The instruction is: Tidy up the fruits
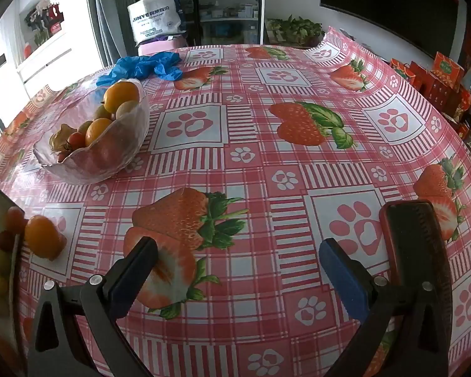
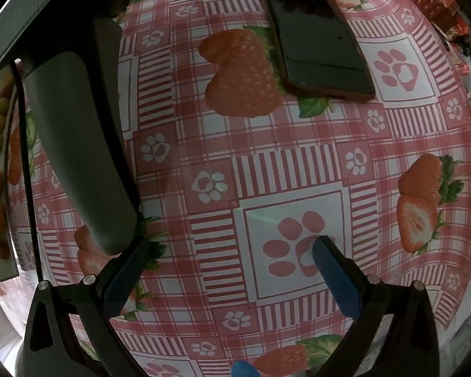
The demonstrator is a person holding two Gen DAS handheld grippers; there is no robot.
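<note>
Loose orange fruit (image 1: pixel 44 235) lies at table's left edge, left of left hand-held gripper (image 1: pixel 238 251); jaws apart, empty.

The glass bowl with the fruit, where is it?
In the left wrist view, the glass bowl sits on the table's left side, just in front of the blue gloves.

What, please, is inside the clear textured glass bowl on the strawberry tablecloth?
The clear textured glass bowl holds orange round fruits, a small red tomato and yellowish ones. Whatever lies beneath them is blurred by the glass wall.
</note>
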